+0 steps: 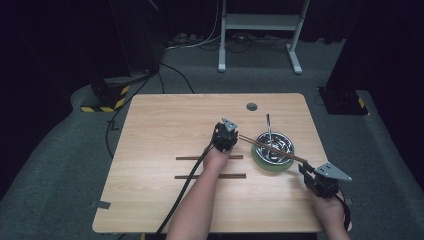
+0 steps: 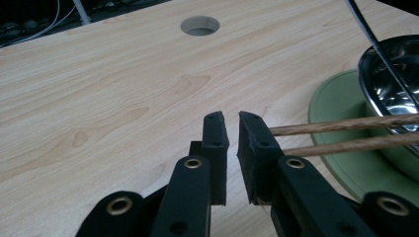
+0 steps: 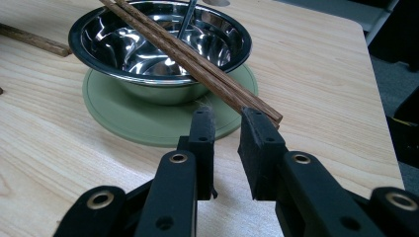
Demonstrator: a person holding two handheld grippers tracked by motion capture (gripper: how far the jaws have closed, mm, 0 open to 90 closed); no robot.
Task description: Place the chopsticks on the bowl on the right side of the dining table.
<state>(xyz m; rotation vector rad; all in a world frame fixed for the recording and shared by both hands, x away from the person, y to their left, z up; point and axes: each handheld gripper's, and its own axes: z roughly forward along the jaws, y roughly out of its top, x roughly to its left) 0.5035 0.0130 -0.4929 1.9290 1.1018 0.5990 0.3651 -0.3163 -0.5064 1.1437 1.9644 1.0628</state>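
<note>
Two chopsticks [image 1: 272, 148] lie side by side across the rim of a steel bowl [image 3: 163, 91], one end by each gripper. The bowl sits on a green round mat [image 3: 123, 118], right of desk centre, with a spoon handle [image 1: 268, 125] sticking out of it.

Left gripper [image 2: 230, 116]: jaws nearly together with just a slit between them, nothing in it, chopstick tips just beside its right jaw. Right gripper [image 3: 228, 116]: jaws a bit wider, also empty, the other chopstick ends at the top of its right jaw.

Likely step: taking hold of the pair at the ends. To do it well, spread the jaws first, bring both sticks between the pads together, then lift level (the bowl looks light and could tip or slide).

Two more sticks [image 1: 210, 157] lie parallel mid-desk. The pale wood desk [image 1: 165, 125] has a cable hole [image 1: 251, 106]. Around it are grey carpet [image 1: 60, 150], a white stand [image 1: 260, 22] and a dark backdrop.
</note>
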